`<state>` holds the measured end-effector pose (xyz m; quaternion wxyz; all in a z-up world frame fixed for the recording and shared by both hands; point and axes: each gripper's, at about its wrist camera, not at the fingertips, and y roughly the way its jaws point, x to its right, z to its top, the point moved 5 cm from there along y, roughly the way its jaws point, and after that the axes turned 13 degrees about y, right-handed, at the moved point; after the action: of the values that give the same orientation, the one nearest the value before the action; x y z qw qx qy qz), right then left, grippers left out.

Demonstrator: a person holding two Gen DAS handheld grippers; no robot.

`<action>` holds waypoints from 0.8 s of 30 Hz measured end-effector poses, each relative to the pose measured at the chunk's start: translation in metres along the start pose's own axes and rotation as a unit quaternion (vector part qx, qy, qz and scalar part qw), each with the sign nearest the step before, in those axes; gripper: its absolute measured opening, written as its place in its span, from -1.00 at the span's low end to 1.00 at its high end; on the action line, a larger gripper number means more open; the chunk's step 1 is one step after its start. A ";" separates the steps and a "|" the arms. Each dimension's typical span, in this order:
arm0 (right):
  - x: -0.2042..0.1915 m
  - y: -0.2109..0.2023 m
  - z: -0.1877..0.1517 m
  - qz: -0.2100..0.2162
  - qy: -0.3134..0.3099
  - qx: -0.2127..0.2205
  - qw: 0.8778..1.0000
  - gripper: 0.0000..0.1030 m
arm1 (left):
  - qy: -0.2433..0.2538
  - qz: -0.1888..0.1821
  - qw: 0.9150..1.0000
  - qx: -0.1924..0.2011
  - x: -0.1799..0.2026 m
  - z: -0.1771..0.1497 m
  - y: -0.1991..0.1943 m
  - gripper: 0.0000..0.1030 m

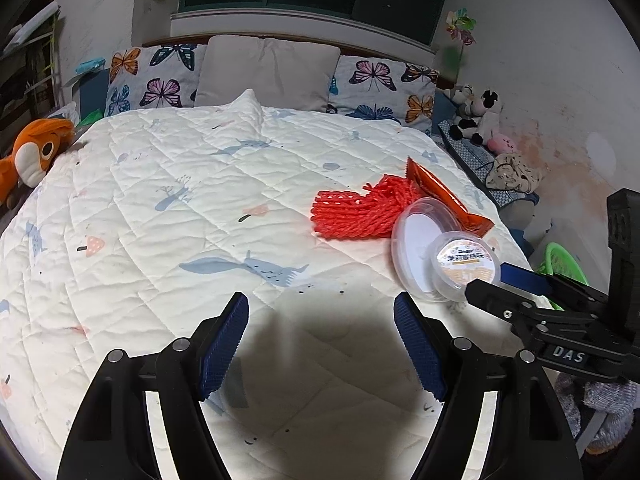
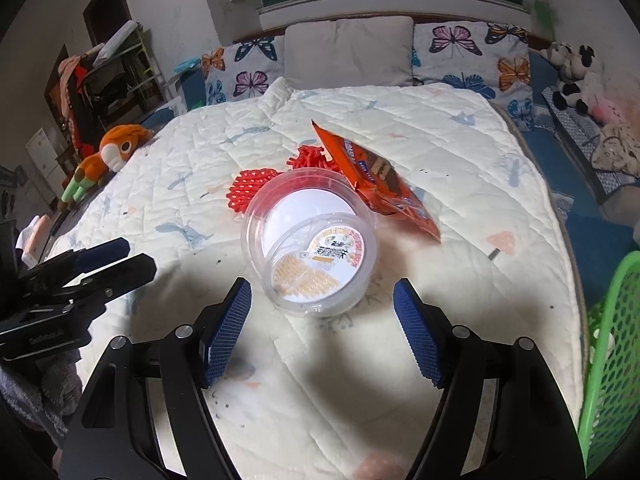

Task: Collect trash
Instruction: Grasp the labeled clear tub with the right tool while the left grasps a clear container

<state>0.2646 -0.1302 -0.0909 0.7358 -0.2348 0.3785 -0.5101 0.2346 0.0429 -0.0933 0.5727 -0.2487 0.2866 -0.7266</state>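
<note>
I held my right gripper spread before the cup; its slick, rounded plastic could have squirted free.

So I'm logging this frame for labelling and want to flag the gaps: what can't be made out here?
- Green perforated plastic basket: cut off by the right wrist view's right edge; its inside is unseen.
- Clear round plastic tub: label print is too small to read.
- Red foam fruit netting: partly hidden behind the tub in the right wrist view.
- Orange foil snack wrapper: lower end is covered by the tub in the left wrist view.
</note>
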 end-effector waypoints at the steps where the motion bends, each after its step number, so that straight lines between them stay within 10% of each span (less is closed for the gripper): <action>1: -0.001 0.003 0.000 -0.001 -0.001 -0.002 1.000 0.43 | -0.001 0.000 1.000 -0.001 -0.002 0.000 0.001 0.41; 24: 0.003 0.020 0.002 -0.026 -0.025 -0.005 0.999 0.27 | 0.004 -0.026 1.000 0.010 0.005 0.023 0.018 0.38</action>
<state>0.2783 -0.1254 -0.1049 0.7304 -0.2609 0.3557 -0.5214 0.2620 0.0320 -0.0897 0.5549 -0.2474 0.2751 -0.7451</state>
